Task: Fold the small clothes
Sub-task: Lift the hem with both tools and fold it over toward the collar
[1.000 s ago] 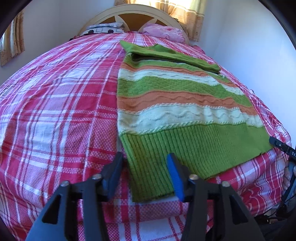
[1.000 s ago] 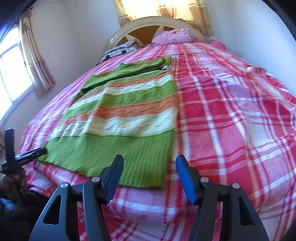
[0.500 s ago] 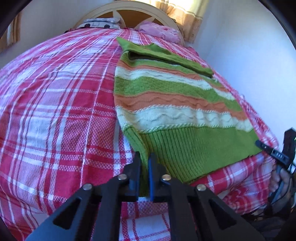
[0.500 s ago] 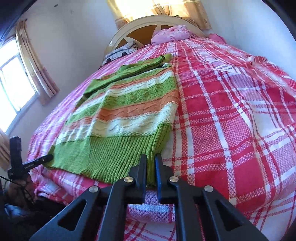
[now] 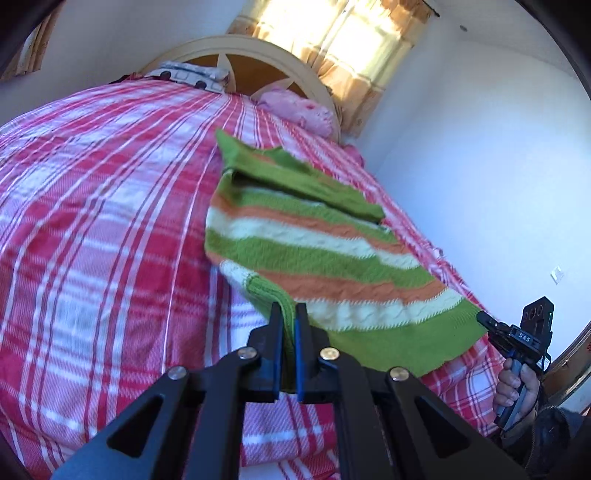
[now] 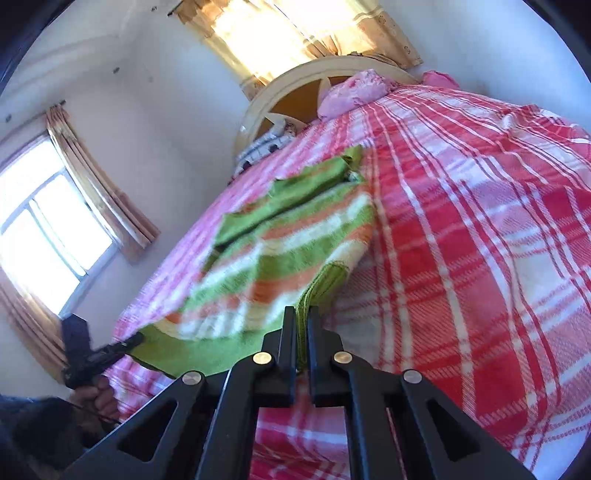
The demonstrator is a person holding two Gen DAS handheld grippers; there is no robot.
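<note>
Above bed (image 5: 92, 221): both grippers (image 5: 289, 314) (image 6: 302, 317) angled down, apparently pinching sweater (image 5: 314, 258) hem.

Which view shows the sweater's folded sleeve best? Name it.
The left wrist view: the folded sleeve lies sharp across the sweater, its whole edge traceable. In the right wrist view the sleeve is smaller and blurred, and only its outline reads.

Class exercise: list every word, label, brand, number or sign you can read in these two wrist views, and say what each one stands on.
"DAS": white letters on a small label on the body of the right gripper, seen in the left wrist view.
Nothing else can be read: the striped sweater, the plaid bedspread and the curtains carry only patterns, and the left gripper in the right wrist view is too blurred.
</note>
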